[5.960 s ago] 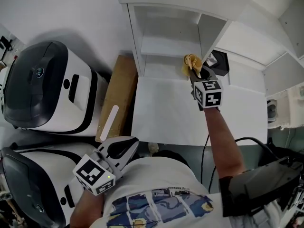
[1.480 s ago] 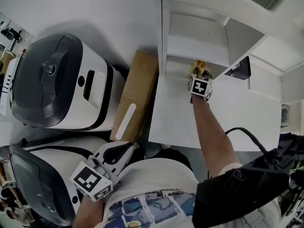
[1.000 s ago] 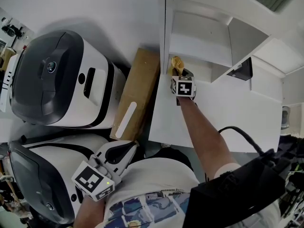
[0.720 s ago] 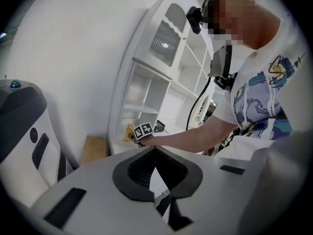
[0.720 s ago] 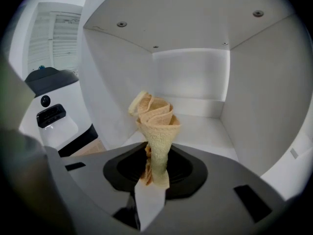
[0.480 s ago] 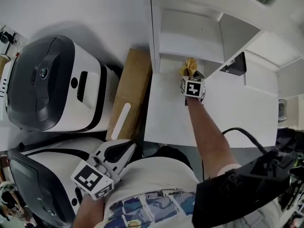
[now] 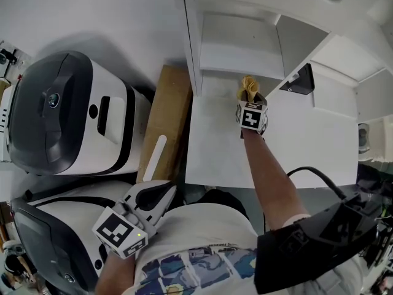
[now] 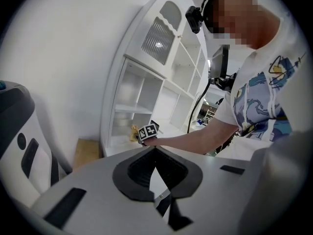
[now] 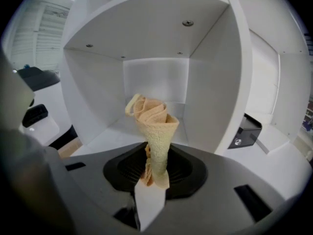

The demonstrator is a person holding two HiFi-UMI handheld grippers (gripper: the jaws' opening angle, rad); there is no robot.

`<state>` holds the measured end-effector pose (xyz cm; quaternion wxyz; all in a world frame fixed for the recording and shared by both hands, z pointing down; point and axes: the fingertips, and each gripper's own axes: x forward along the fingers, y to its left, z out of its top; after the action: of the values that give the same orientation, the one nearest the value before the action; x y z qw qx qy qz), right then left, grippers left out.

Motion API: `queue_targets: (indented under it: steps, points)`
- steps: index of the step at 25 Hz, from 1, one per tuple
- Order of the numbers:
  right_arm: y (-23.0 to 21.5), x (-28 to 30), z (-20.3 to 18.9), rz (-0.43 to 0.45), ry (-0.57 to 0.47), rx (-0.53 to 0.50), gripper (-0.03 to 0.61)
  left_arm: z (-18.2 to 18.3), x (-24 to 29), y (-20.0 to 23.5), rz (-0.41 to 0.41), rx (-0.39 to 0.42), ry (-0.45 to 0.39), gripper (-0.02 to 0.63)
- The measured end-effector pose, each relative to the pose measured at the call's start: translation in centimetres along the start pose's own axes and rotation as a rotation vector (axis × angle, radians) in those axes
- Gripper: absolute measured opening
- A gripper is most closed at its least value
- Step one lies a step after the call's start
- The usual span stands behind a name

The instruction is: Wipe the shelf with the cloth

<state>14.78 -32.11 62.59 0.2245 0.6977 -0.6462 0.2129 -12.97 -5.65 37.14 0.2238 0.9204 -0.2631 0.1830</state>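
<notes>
Your right gripper (image 7: pixel 250 98) clamps its jaws on the cloth (image 7: pixel 248 85) (a yellow one) at the front of the shelf (image 7: pixel 236 54). Your left gripper (image 7: pixel 161 195), far from the shelf, has its jaws together.

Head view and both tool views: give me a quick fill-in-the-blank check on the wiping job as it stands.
1. The cloth is clamped by the ____.
2. The left tool is shut and holds ____.
3. The shelf in front of the cloth is coloured ____.

Missing words: right tool; nothing; white.
</notes>
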Motion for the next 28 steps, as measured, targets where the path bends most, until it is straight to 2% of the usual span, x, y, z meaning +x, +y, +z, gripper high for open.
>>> queue_targets:
  steps: [6,9,14,24,28]
  points:
    - [8.4,-0.2,0.7,0.217,-0.011,-0.029,0.117,-0.2,-0.4,0.2,0.022,-0.008,0.002,0.012]
    - [10.9,0.2,0.2,0.268,0.005,-0.05,0.115,-0.3,-0.6,0.3,0.033,-0.01,0.004,0.012]
    - [9.2,0.5,-0.2,0.229,0.025,-0.08,0.115,-0.4,-0.7,0.3,0.036,-0.012,0.005,0.012]
    - [-0.3,-0.2,-1.9,0.068,0.042,-0.041,0.115,0.2,0.7,-0.5,-0.024,0.022,0.014,0.012]
    - [-2.0,-0.3,-2.5,0.035,0.048,-0.037,0.115,0.3,0.9,-0.7,-0.033,0.03,0.015,0.012]
